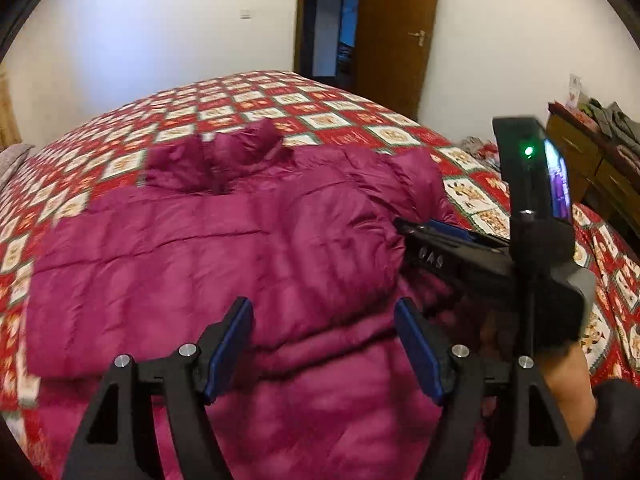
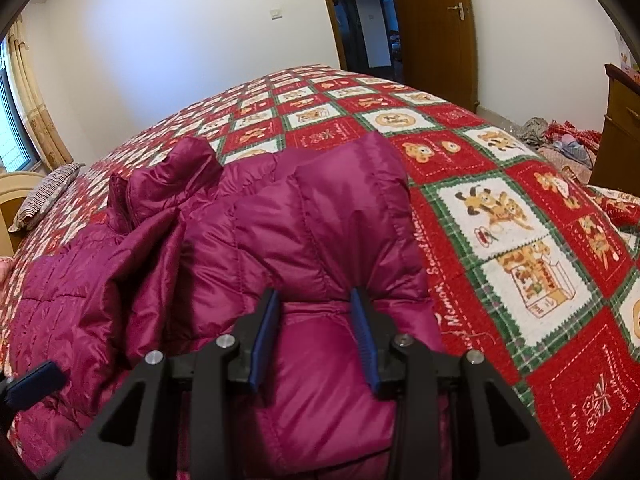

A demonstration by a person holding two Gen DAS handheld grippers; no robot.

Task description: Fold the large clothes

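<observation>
A magenta quilted down jacket lies spread on the red patchwork bedspread, its collar at the far side. My left gripper hovers open over the jacket's middle, and its blue pads touch no fabric. From the right, my right gripper reaches in at the jacket's edge. In the right wrist view that gripper is shut on a puffy fold of the jacket, which bulges between the pads. One blue fingertip of the left gripper shows at the lower left.
A wooden door stands open behind the bed. A wooden dresser stands at the right with clothes piled near it. A striped pillow and a curtained window are at the left.
</observation>
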